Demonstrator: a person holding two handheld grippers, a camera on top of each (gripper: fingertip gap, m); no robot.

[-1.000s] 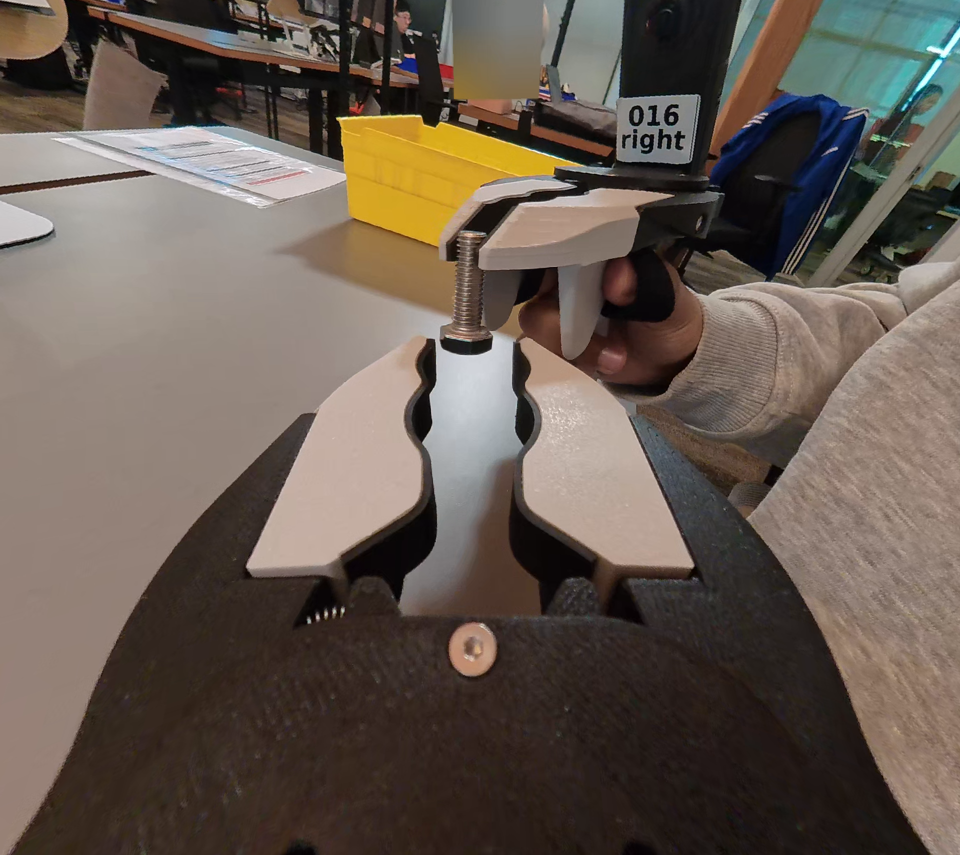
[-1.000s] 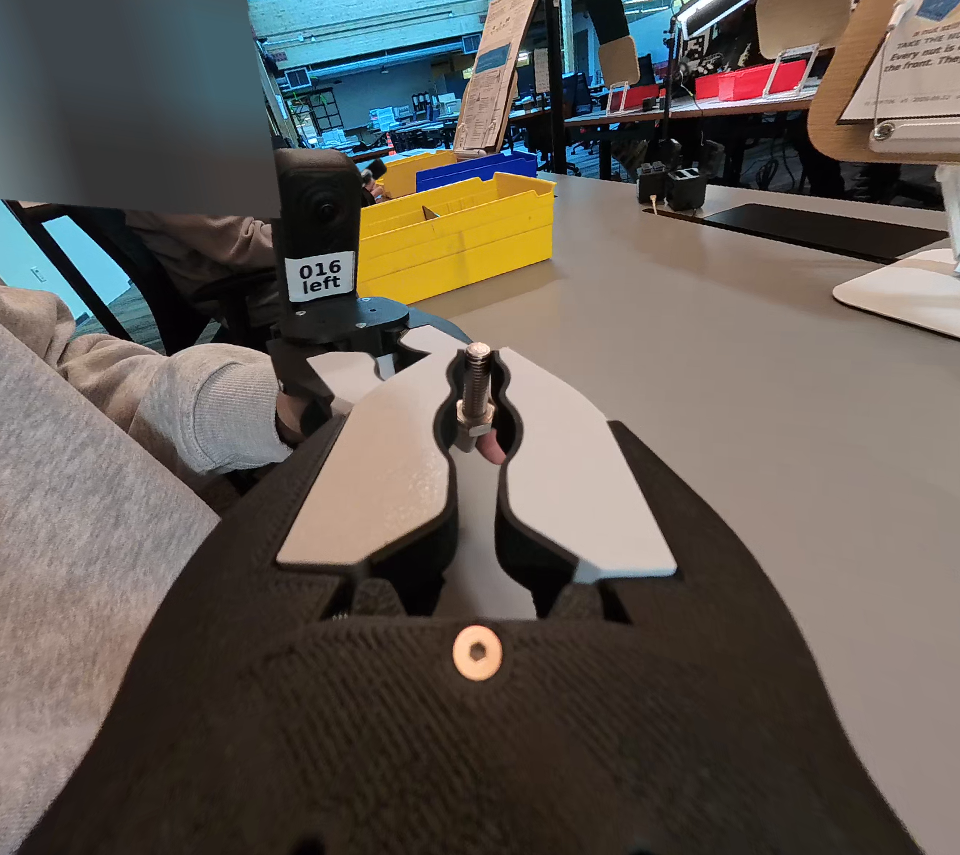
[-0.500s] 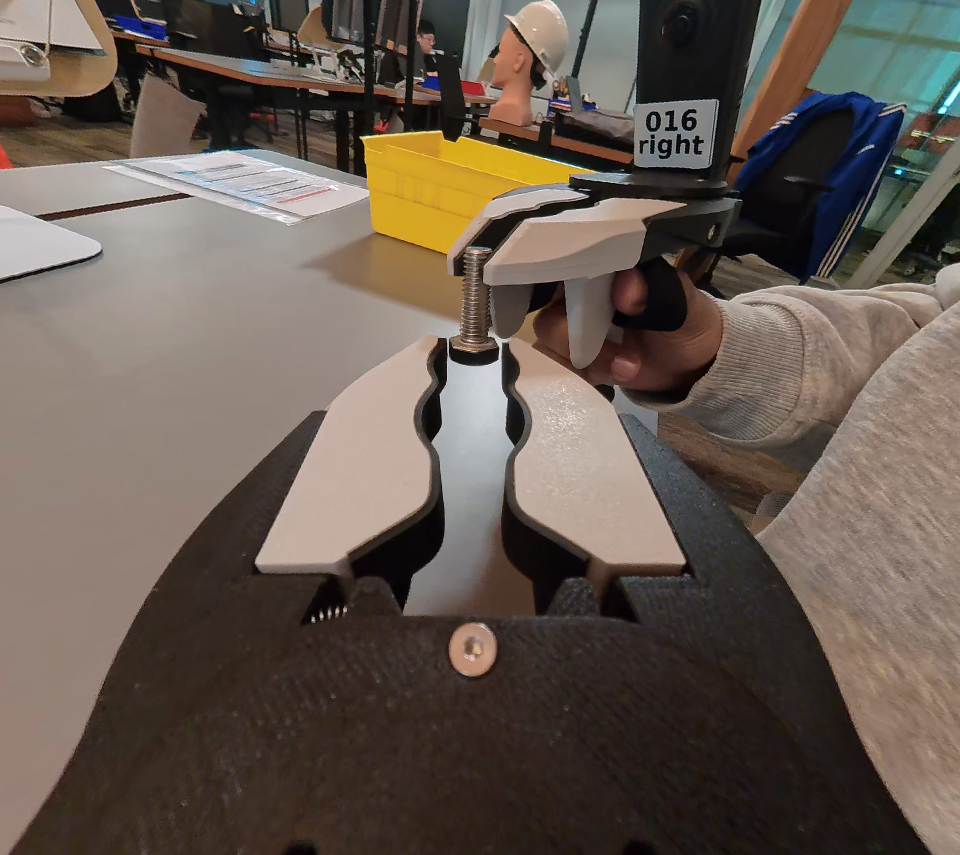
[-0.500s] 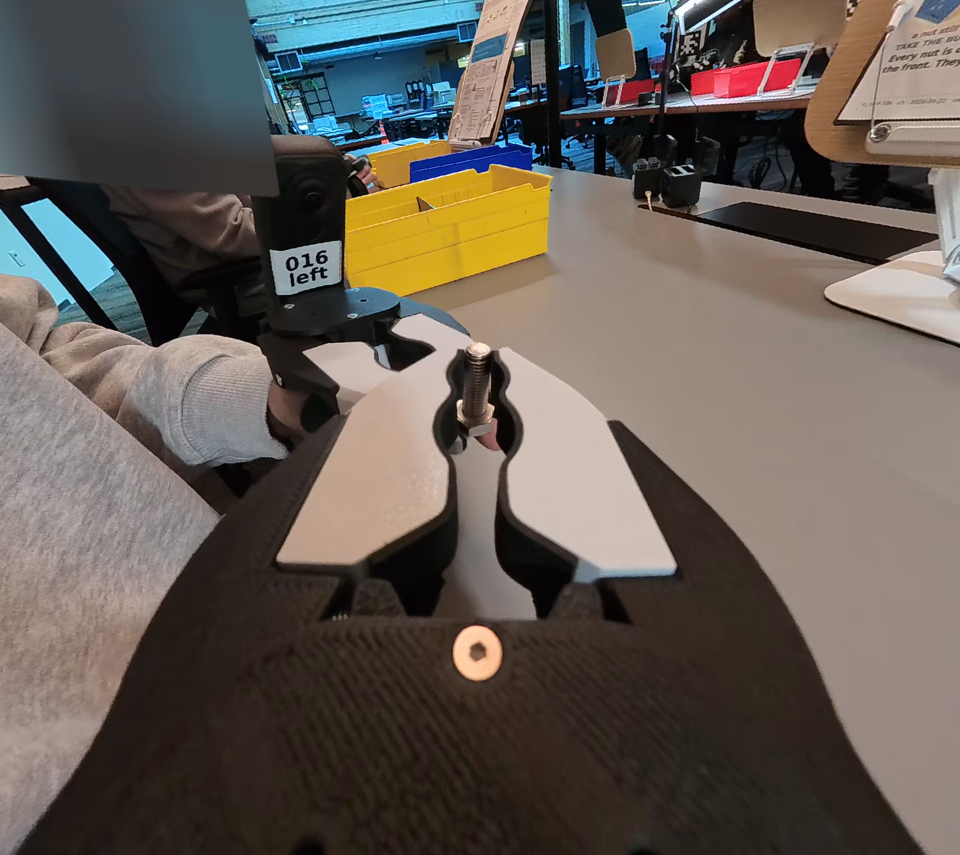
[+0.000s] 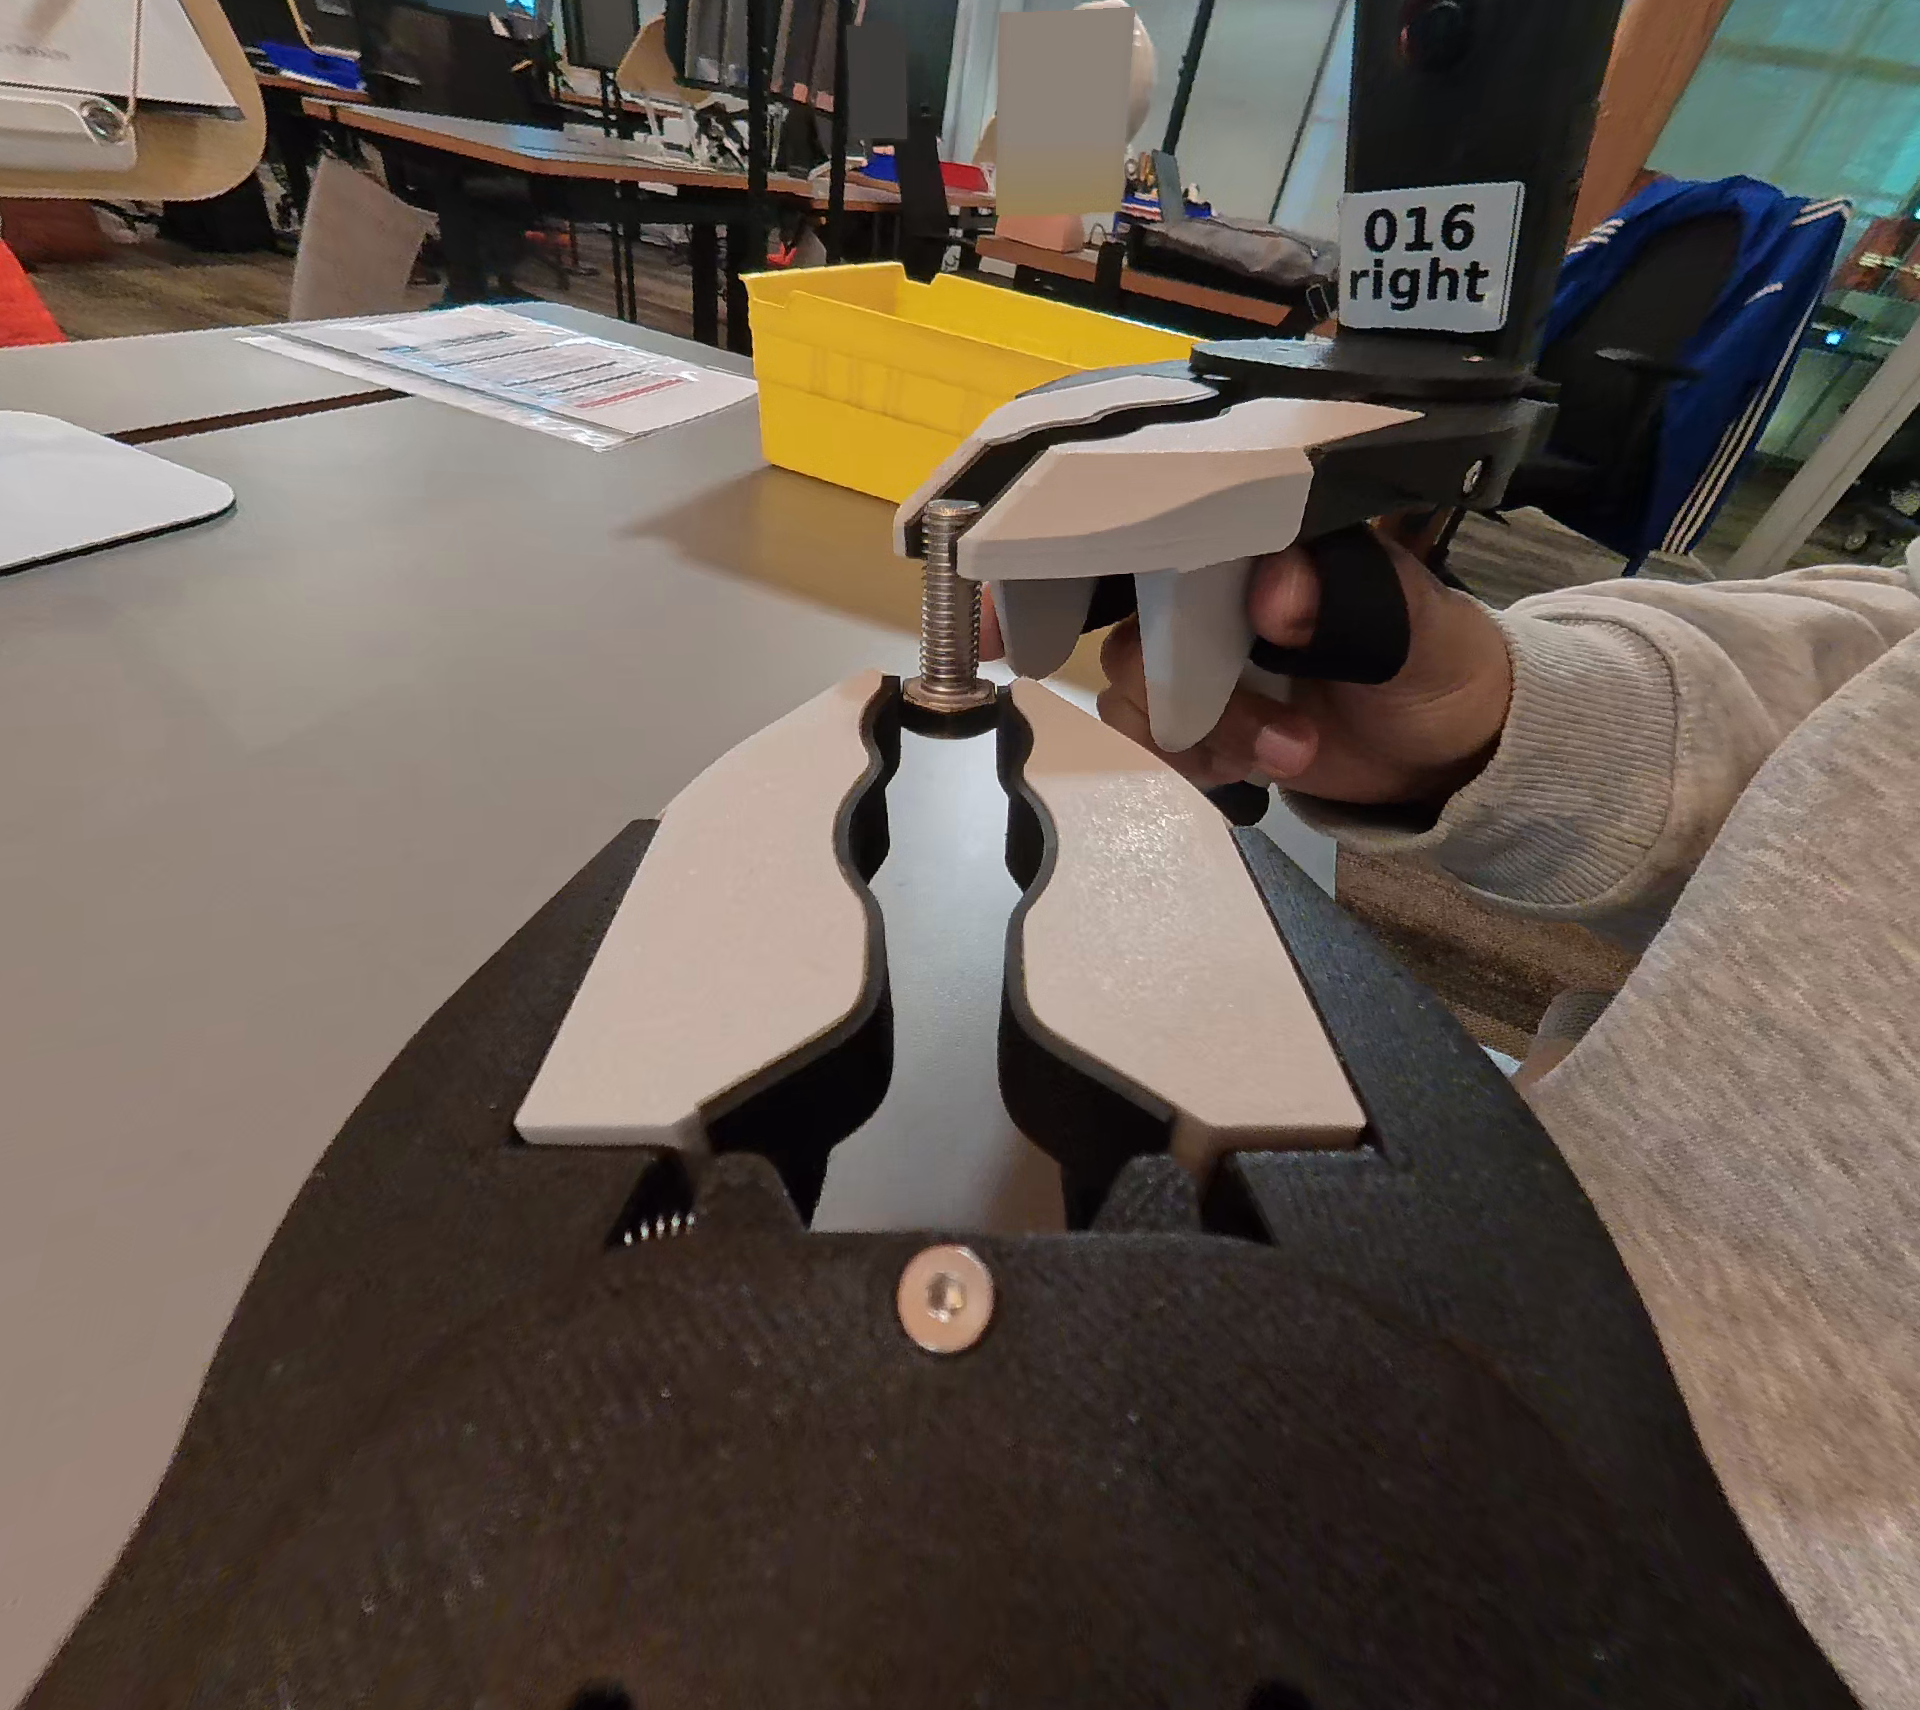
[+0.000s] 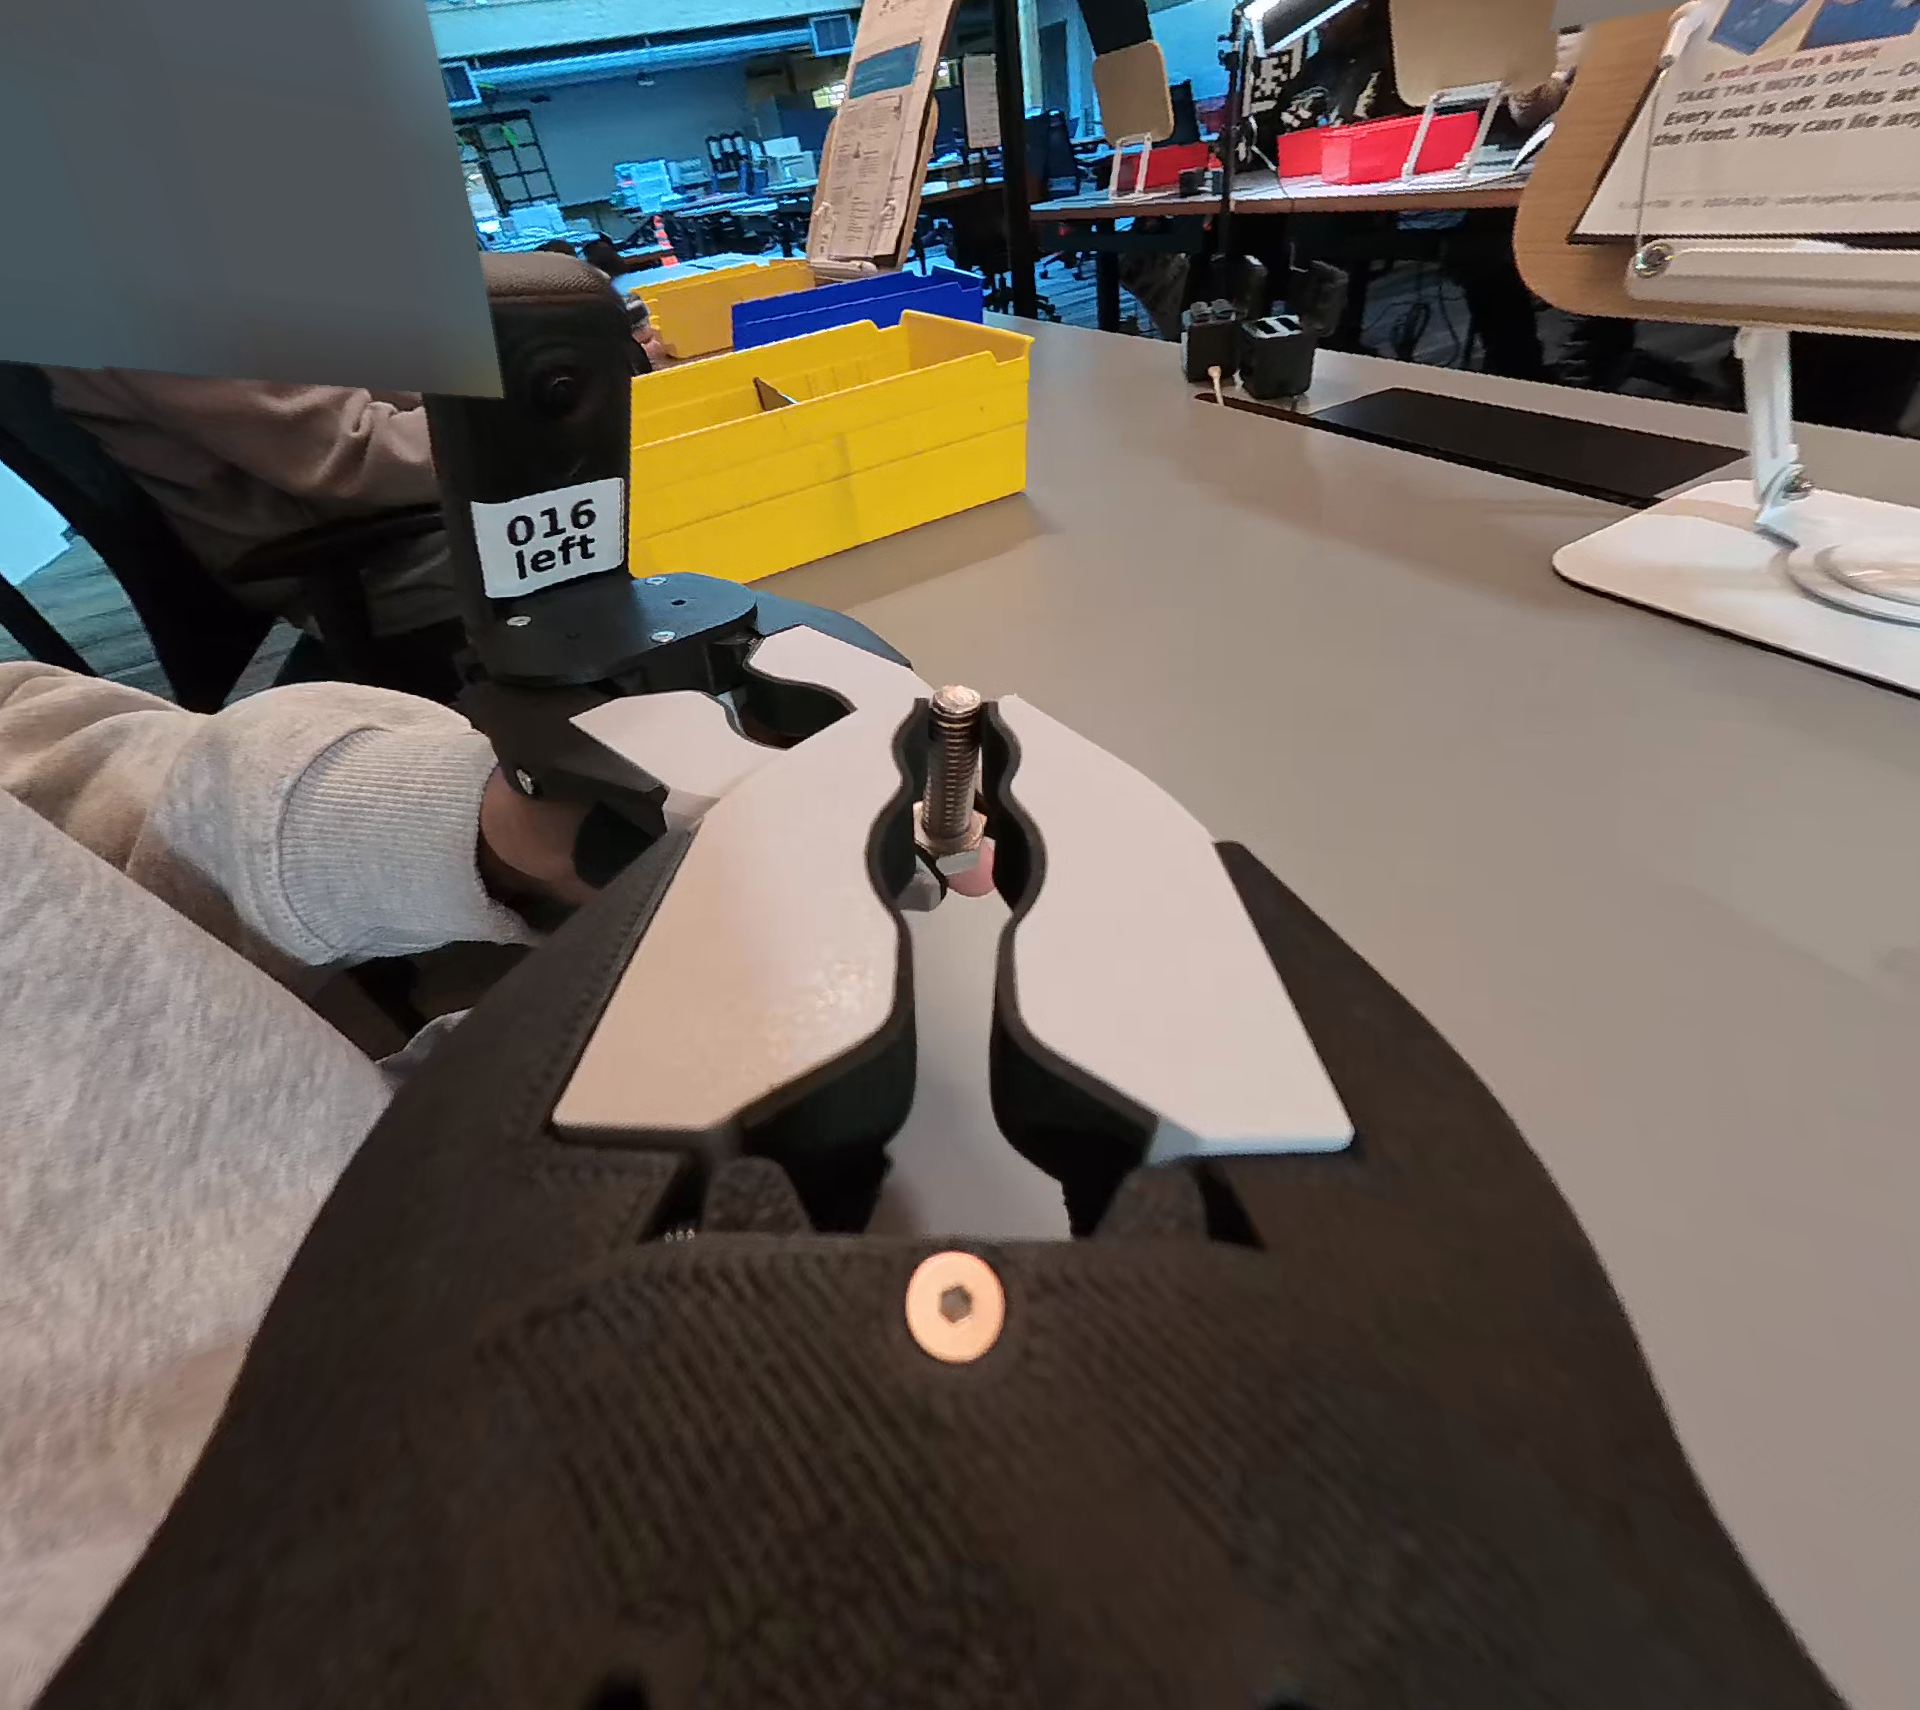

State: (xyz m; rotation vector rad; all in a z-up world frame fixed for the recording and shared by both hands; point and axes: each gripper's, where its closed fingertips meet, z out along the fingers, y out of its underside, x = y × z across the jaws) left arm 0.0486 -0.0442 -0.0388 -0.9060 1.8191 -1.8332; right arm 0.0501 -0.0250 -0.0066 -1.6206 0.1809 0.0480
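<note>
Fingertips of your left gripper (image 5: 943, 704) are closing on the hex nut (image 5: 943, 696) at the lower end of a steel bolt (image 5: 948, 595), clenching it from both sides. Just above, your right gripper (image 6: 954, 761) is clamping the threaded shank near its top, so the bolt is standing upright between the two tools, off the grey table (image 5: 364, 642). Your right hand (image 5: 1340, 704) is squeezing the black handle behind it, sleeve (image 5: 1621, 725) trailing toward you. Farther back, a yellow bin (image 5: 883, 382) is sitting on the table, with a laminated sheet (image 5: 509, 367) lying to its left. In the right wrist view, a white stand base (image 6: 1745, 580) is resting at the table's right side, well apart from the bolt.
</note>
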